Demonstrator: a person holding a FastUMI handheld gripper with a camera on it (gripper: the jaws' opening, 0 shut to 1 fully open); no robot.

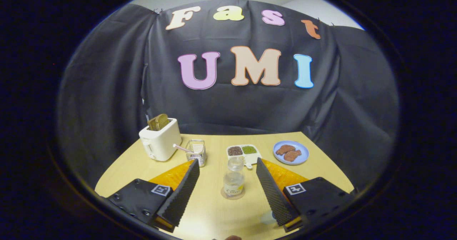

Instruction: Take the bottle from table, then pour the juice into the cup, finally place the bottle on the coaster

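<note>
A small clear bottle (pixel 234 177) with a clear cap and a pale label stands upright on a round coaster (pixel 232 194) on the wooden table (pixel 214 211). It sits between my gripper's (pixel 227 161) two fingers, with a gap on each side, so neither finger touches it. The gripper is open and holds nothing. A clear ribbed cup (pixel 196 153) with a pink straw in it stands just beyond the left fingertip, next to the toaster.
A white toaster (pixel 160 144) with toast in it stands at the back left. Beyond the bottle lies a white divided dish (pixel 245 153) of grains, with a blue plate (pixel 291 153) of brown food to its right. A pale object (pixel 267 217) lies by the right finger's base.
</note>
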